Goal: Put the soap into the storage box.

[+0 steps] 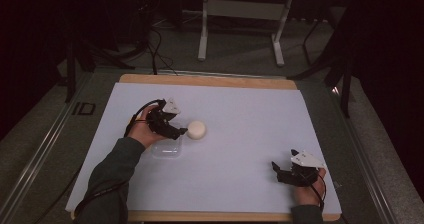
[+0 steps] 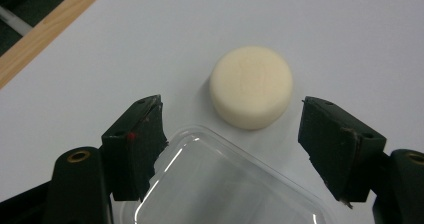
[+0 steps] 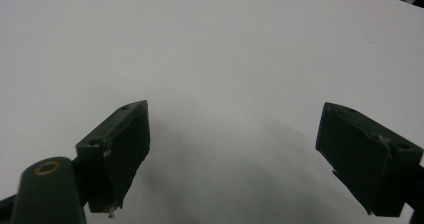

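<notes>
Cream puck: a round, flat-topped cream puck (image 1: 196, 130) lies flat on the white table cover (image 1: 240, 134), left of the middle; in the left gripper view the cream puck (image 2: 251, 87) sits just beyond the jaw tips, between their lines, touching neither.
Clear container: a clear plastic container (image 1: 166, 148) lies just beside the puck on the person's side; in the left gripper view its rounded rim (image 2: 225, 184) passes under the jaws and comes close to the puck.
Left gripper: the left gripper (image 1: 176, 131) is spread wide, holds nothing, and points at the puck above the container's far edge.
Right gripper: the right gripper (image 1: 278, 170) rests low at the near right corner, well apart from the puck, jaws wide over bare white cover, gripping nothing.
Table: a wooden edge (image 1: 210, 80) shows beyond the cover.
</notes>
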The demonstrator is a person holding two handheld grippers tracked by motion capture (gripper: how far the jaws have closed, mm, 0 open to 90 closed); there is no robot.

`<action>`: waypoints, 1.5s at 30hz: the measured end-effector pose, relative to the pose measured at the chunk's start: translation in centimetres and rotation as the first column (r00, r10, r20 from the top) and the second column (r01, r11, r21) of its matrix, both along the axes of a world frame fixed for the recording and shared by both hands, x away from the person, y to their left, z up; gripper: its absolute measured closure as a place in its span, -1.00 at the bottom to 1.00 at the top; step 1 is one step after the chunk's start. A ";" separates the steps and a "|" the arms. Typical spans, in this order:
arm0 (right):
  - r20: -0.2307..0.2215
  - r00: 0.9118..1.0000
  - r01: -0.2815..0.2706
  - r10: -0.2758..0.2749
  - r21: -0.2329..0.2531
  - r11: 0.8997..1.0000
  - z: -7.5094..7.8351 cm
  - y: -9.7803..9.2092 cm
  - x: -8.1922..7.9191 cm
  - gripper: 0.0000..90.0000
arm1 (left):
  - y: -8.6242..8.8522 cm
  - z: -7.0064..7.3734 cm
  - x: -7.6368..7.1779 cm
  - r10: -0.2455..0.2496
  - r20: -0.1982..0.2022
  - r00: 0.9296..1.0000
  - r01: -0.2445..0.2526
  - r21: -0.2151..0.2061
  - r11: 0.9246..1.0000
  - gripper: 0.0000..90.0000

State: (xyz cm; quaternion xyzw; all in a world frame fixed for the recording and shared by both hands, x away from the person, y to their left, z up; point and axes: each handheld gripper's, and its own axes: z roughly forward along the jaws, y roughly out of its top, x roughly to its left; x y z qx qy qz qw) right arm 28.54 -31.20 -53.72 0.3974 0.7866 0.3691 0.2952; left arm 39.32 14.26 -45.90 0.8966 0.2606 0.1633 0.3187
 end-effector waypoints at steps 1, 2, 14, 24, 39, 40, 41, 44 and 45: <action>0.000 1.000 0.000 0.000 0.000 1.000 0.0 0.0 0.0 -0.69 | -0.1 0.0 0.1 0.001 -0.002 1.000 -0.001 0.001 1.000 -0.41; 0.000 1.000 0.000 0.000 0.000 1.000 0.0 0.0 0.0 -0.69 | -0.1 0.0 0.2 0.001 -0.007 1.000 -0.001 0.005 1.000 -0.42; 0.002 1.000 -0.001 0.001 0.000 1.000 0.0 0.0 0.0 -0.69 | -1.3 -1.0 1.4 -0.021 -0.090 0.996 0.024 0.034 0.999 -0.50; 0.005 1.000 -0.001 0.001 -0.004 1.000 0.0 0.0 0.0 -0.69 | -2.9 -1.7 2.3 -0.045 -0.138 0.989 0.056 0.078 0.995 -0.62; 0.003 1.000 -0.001 0.001 -0.001 1.000 0.0 0.0 0.0 -0.69 | -5.0 -2.5 3.9 -0.056 -0.182 0.982 0.082 0.141 0.987 -0.63; 0.002 1.000 0.000 0.000 0.000 1.000 0.0 0.0 0.0 -0.69 | -5.1 -2.6 4.0 -0.059 -0.186 0.981 0.086 0.145 0.986 -0.65; 0.003 1.000 -0.001 0.001 -0.001 1.000 0.0 0.0 0.0 -0.69 | -5.2 -2.7 4.1 -0.058 -0.192 0.980 0.087 0.147 0.985 -0.65; 0.003 1.000 -0.001 0.001 0.000 1.000 0.0 0.0 0.0 -0.69 | -5.5 -2.9 4.5 -0.053 -0.207 0.977 0.086 0.156 0.984 -0.66; 0.003 1.000 -0.001 0.001 0.000 1.000 0.0 0.0 0.0 -0.69 | -5.6 -3.0 4.6 -0.054 -0.214 0.975 0.090 0.159 0.983 -0.66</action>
